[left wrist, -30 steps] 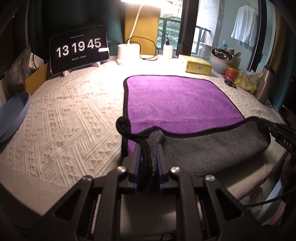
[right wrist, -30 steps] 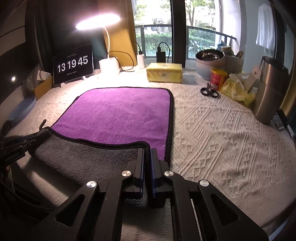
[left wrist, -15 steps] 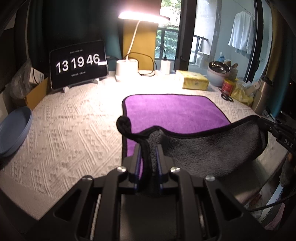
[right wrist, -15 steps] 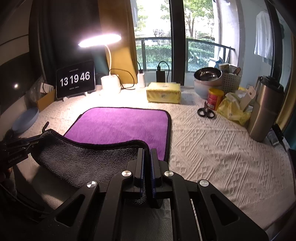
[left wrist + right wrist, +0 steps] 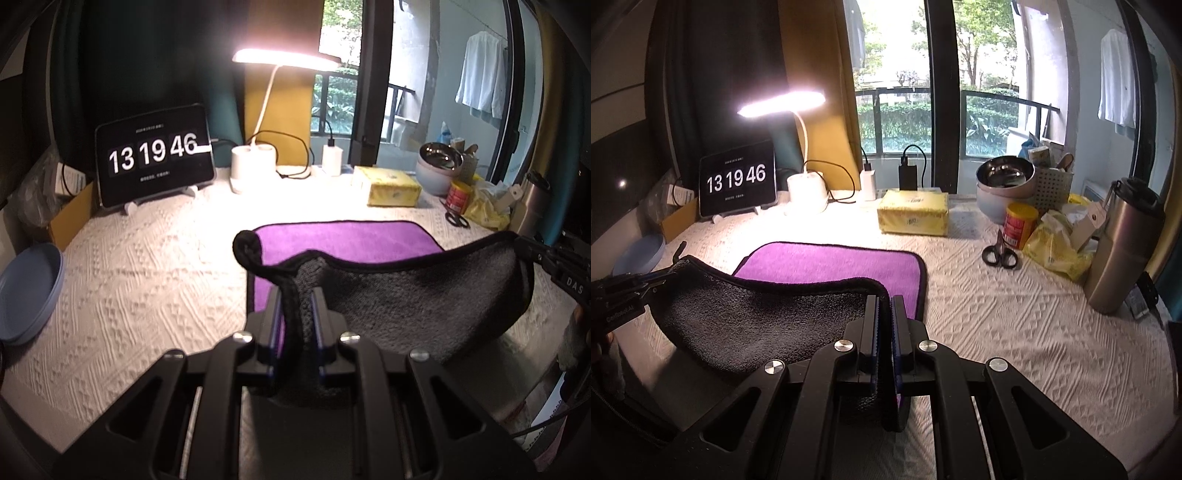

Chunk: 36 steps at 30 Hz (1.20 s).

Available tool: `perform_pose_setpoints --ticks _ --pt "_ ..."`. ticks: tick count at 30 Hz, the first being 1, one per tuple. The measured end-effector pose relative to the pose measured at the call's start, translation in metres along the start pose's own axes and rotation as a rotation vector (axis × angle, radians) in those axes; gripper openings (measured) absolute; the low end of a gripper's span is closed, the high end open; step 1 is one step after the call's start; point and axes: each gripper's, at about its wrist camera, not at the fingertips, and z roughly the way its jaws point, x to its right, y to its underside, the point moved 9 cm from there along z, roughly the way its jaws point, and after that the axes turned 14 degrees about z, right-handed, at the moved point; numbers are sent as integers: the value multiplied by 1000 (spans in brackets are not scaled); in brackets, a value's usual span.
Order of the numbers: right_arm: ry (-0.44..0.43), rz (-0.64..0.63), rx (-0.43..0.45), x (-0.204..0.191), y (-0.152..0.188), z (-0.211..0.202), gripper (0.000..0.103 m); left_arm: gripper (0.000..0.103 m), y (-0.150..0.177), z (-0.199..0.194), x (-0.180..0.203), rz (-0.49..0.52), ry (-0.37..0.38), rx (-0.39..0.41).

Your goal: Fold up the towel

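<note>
Light: lit white gooseneck desk lamp (image 5: 286,59) blown out, daylight through tall glass window (image 5: 897,74)
Edges: fisheye bending, dark vignette
Focus: slight blur

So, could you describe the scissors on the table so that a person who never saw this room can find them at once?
Start at the big glass balcony window and look down to the white knitted tablecloth. On its right side, in front of the small red and yellow can, lie the black-handled scissors. They are the only flat, dark, two-looped object among those tall containers.
</note>
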Motion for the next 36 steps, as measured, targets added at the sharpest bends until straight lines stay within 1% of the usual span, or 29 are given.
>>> perform_pose_setpoints --ticks 18,36 --pt "-13 -6 29 6 -35 28 7 15 -35 22 -10 6 -29 41" --pt "-23 -5 30 8 -56 60 7 15 -62 55 -18 20 -49 63"
